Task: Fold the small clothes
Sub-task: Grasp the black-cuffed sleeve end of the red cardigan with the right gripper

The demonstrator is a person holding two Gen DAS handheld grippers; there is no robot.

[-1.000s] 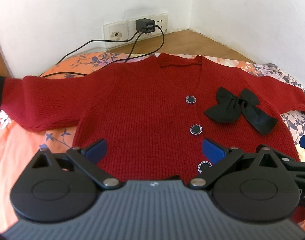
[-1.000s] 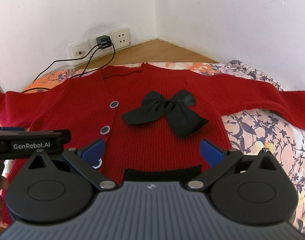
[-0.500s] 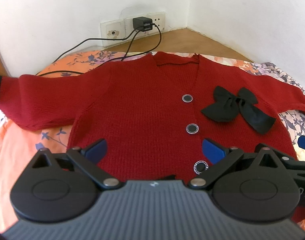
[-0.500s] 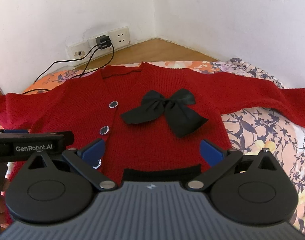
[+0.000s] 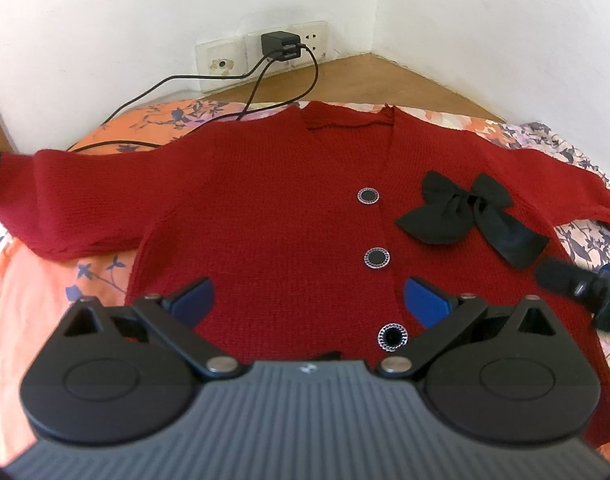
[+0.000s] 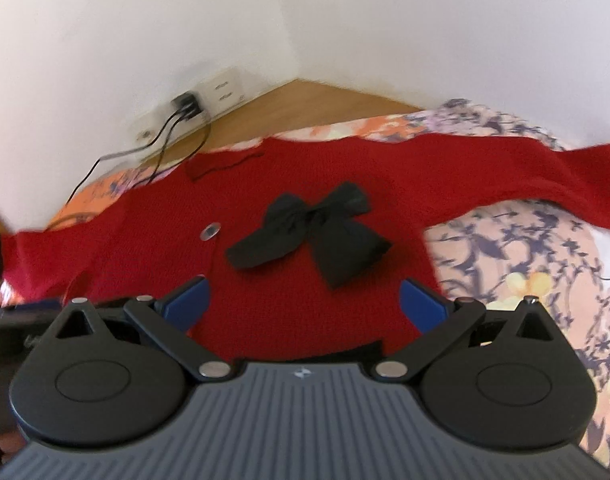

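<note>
Red cardigan (image 5: 273, 216) lies flat, front up, on a floral bedsheet (image 5: 37, 280), both sleeves spread out to the sides. Left sleeve (image 5: 85, 200) ends in a black cuff at the frame edge. Behind it, a charger (image 5: 279, 46) sits in the wall socket, cables trailing down onto the sheet. Left gripper (image 5: 309, 296) hovers over the lower hem, blue fingers (image 5: 195, 294) wide apart, holding nothing. Three round buttons run down the placket (lowest one (image 5: 392, 336) just beside the right finger). Black bow (image 5: 469, 216) sits on the right chest. Right gripper (image 6: 301, 300) is over the hem below the bow (image 6: 309, 232), fingers (image 6: 421, 304) wide, empty; this view is blurred. Right sleeve (image 6: 545, 184) stretches across the sheet to the far right.
</note>
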